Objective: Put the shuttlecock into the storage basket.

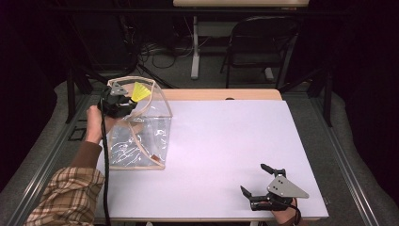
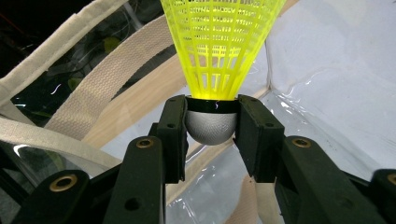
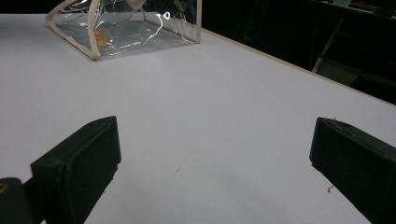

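Observation:
A yellow plastic shuttlecock [image 2: 218, 42] with a white rounded cork is clamped by its base in my left gripper [image 2: 210, 123]. In the high view my left gripper [image 1: 123, 101] holds the shuttlecock [image 1: 140, 92] over the open top of a clear plastic bag [image 1: 141, 132] with cream fabric trim, standing at the table's left. The bag's cream straps [image 2: 93, 88] and clear wall lie just beyond the jaws. My right gripper [image 1: 256, 180] rests near the front right edge of the table, jaws wide apart with nothing between them. In the right gripper view the bag [image 3: 126, 28] stands far off.
The white table top [image 1: 226, 141] spreads between the bag and my right gripper. A wooden strip [image 1: 221, 94] runs along its far edge. Behind the table stand a dark folding chair [image 1: 259, 42] and a desk leg, with cables on the floor.

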Demonstrator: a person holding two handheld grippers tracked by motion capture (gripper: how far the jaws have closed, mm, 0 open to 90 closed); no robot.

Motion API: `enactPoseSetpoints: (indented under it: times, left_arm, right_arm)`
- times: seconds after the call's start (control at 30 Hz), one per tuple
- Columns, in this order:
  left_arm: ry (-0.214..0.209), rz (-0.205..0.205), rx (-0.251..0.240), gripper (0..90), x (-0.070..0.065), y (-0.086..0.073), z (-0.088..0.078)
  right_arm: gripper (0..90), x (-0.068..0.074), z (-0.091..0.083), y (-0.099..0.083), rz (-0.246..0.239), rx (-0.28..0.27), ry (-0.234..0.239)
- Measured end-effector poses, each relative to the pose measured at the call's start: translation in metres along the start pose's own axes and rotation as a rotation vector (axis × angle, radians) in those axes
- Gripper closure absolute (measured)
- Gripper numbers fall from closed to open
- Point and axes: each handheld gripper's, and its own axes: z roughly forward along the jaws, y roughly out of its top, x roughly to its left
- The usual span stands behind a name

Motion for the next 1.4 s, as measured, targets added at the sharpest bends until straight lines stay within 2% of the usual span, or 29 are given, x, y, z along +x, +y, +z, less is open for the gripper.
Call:
enactPoseSetpoints:
  times: [0.3, 0.53, 0.73, 1.1, 1.23, 1.4]
  left_arm:
    - [0.007, 0.019, 0.033, 64.3, 0.001, 0.000, 0.010]
    - [-0.004, 0.026, 0.061, 64.3, 0.002, -0.001, 0.017]
    - [-0.018, 0.021, 0.064, 64.3, 0.002, -0.001, 0.020]
    - [-0.019, 0.052, 0.095, 64.3, 0.001, 0.002, 0.023]
    - [-0.031, 0.032, 0.092, 64.2, 0.005, 0.006, 0.023]
    - [-0.036, 0.058, 0.122, 64.2, 0.002, 0.011, 0.027]
  right_arm:
    - [1.4, 0.000, 0.001, 0.000, 0.000, 0.003, 0.002]
    - [1.4, 0.000, 0.001, 0.000, 0.000, 0.004, 0.002]
    - [1.4, 0.000, 0.000, 0.000, -0.001, 0.003, 0.002]
    - [1.4, 0.000, 0.001, 0.000, -0.001, 0.003, 0.003]
    - [1.4, 0.000, 0.001, 0.000, 0.000, 0.003, 0.003]
    - [1.4, 0.000, 0.000, 0.000, -0.002, 0.002, 0.002]
